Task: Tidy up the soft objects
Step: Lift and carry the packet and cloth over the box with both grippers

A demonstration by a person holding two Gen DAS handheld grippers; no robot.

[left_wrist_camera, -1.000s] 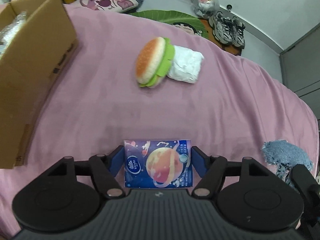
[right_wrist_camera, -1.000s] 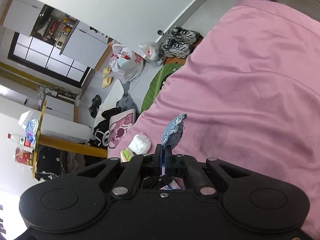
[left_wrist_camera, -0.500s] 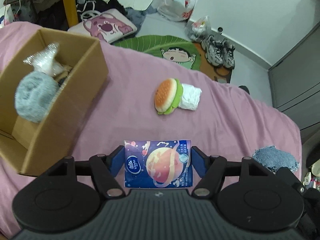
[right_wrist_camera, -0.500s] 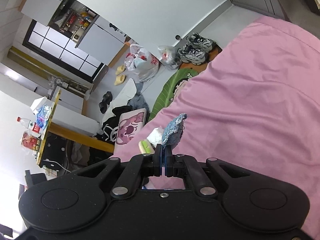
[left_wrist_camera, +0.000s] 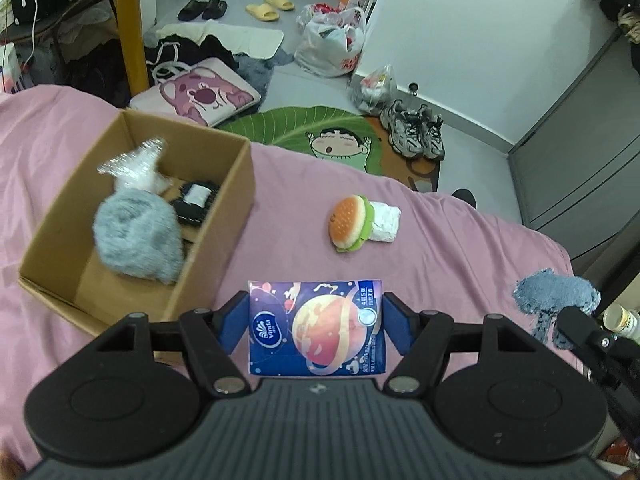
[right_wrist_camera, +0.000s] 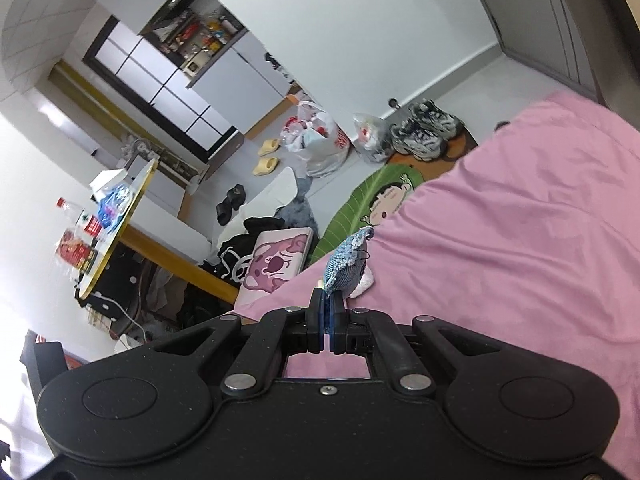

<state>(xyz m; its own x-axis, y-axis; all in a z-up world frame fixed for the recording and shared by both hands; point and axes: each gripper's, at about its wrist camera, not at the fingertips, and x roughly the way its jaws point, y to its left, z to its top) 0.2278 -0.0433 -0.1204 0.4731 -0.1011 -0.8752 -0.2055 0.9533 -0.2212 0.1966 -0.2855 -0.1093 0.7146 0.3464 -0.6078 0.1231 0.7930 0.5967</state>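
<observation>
My left gripper (left_wrist_camera: 316, 320) is shut on a blue tissue pack (left_wrist_camera: 316, 326) with a planet print, held above the pink bed. An open cardboard box (left_wrist_camera: 212, 236) lies to the left, holding a grey fluffy toy (left_wrist_camera: 138, 238), a clear wrapped item (left_wrist_camera: 134, 166) and a dark object (left_wrist_camera: 196, 200). A plush burger (left_wrist_camera: 350, 222) and a white packet (left_wrist_camera: 384, 224) lie ahead on the cover. My right gripper (right_wrist_camera: 328, 314) is shut on a blue denim pouch (right_wrist_camera: 344, 266), which also shows at the right edge of the left wrist view as a denim pouch (left_wrist_camera: 556, 300).
The pink bed cover (left_wrist_camera: 460, 256) ends ahead at the floor, where a green leaf mat (left_wrist_camera: 320, 128), sneakers (left_wrist_camera: 416, 132), plastic bags (left_wrist_camera: 332, 44), a pink cushion (left_wrist_camera: 200, 94) and slippers (left_wrist_camera: 268, 8) lie. A yellow-edged table (right_wrist_camera: 116, 220) with bottles stands at the left.
The left gripper has risen and pulled back with the tissue pack, so the box's inside and the floor beyond came into view. The right gripper lifted and tilted with the pouch.
</observation>
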